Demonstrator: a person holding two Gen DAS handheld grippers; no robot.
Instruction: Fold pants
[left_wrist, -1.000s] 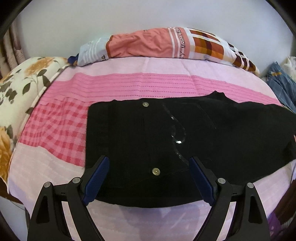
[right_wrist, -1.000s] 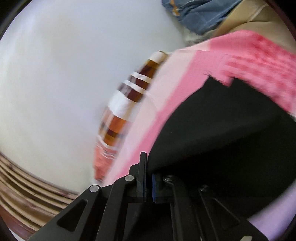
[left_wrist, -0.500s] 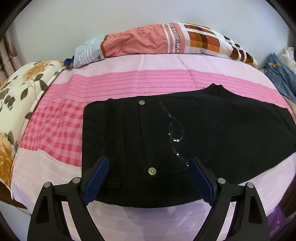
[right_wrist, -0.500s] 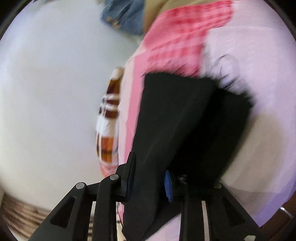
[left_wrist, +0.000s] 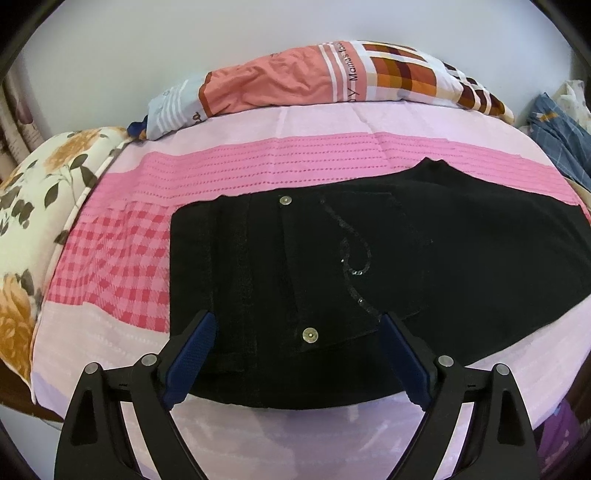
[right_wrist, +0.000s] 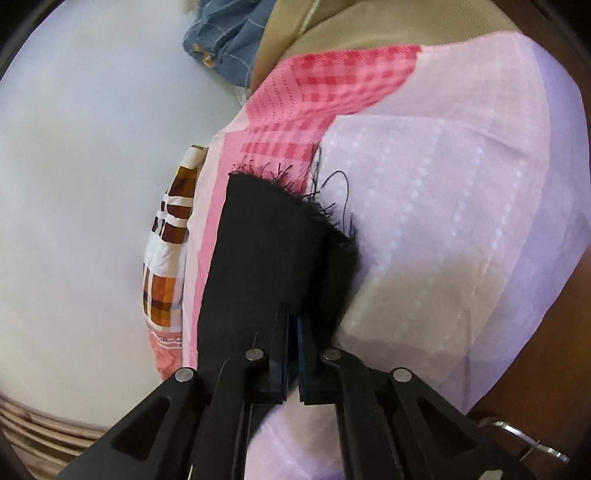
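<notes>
My right claw has swung down to the bed, pinching the pants hem; left claw spread, idle above the waistband; fold pending

My left gripper was matte black with blue pads. Silver rivets studded my right gripper.

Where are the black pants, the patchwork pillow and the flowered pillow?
black pants (left_wrist: 461, 258): left wrist view, plain cloth.
patchwork pillow (left_wrist: 295, 83): left wrist view, salmon patch.
flowered pillow (left_wrist: 33, 192): left wrist view, cream top.
</notes>
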